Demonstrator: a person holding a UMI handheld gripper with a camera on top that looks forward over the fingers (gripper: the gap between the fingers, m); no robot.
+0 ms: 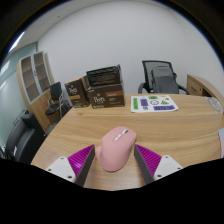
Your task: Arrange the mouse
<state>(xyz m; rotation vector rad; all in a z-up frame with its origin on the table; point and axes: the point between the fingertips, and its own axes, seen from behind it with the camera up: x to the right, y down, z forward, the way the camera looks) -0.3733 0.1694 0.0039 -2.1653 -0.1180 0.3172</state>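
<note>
A pink computer mouse (116, 148) is between my gripper's (115, 163) two fingers, with the magenta pads (84, 161) against its left and right sides. The mouse's scroll wheel end points away from me, toward the far side of the wooden table (150, 128). The fingers are closed on the mouse; I cannot tell whether it rests on the table or is lifted just above it.
A green and white mat (154, 103) with small items lies at the table's far side. A black office chair (158, 76) stands behind it. Cardboard boxes (98, 92) are stacked on the floor at the back left, near a shelf (36, 75).
</note>
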